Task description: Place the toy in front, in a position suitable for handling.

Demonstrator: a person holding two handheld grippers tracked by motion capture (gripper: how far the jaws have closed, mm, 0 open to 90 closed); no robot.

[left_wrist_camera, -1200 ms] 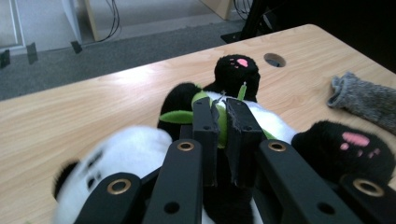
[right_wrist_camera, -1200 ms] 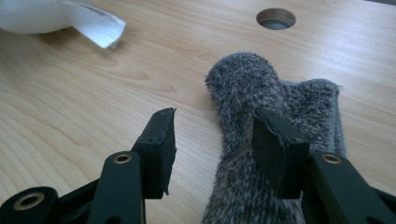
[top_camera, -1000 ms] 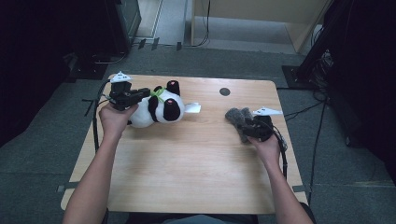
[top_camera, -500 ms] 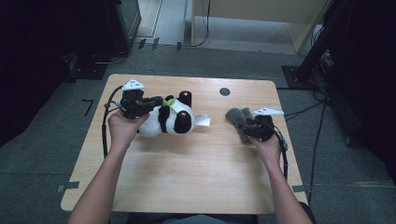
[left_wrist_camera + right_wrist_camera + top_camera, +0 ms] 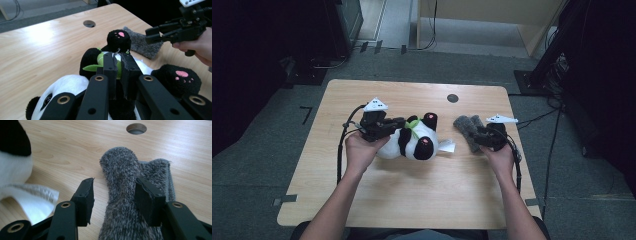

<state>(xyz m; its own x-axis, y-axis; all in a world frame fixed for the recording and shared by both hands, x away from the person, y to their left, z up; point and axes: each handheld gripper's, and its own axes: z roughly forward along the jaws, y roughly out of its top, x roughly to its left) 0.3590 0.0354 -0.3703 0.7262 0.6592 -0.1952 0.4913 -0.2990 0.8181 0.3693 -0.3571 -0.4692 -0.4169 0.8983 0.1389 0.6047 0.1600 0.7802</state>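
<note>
From the high view, both forearms come in from the bottom edge and angle up toward the middle of the wooden table (image 5: 362, 205). The left hand (image 5: 359, 150) is wrapped round the body of the left gripper (image 5: 396, 125), which lies nearly level and points across the table to the right, its grey three-cornered plate on top and its cable looping down beside the wrist. Its jaws reach into the panda plush (image 5: 412, 142), which lies on its side near the table's centre, feet with pink pads toward the right, a white label sticking out at its lower right. The right hand (image 5: 499, 155) holds the right gripper (image 5: 479, 137) pointing up and to the left, its tips at the grey sock (image 5: 464, 127), which lies flat just right of the panda and apart from it. A round cable hole (image 5: 452, 98) sits in the far part of the tabletop. In the left gripper view, the two jaws are pressed together with almost no gap, pinching the green leaf and neck fur of the panda plush (image 5: 117, 41); the head lies at the lower left, a foot at the right, and farther off the right gripper (image 5: 160, 33) hovers by the grey sock (image 5: 142, 45). In the right gripper view, the jaws stand partly apart, straddling the grey sock (image 5: 125, 195); the right pad meets the fabric, while the left pad stands just clear of it. The panda's white label (image 5: 32, 197) lies at the left.
</note>
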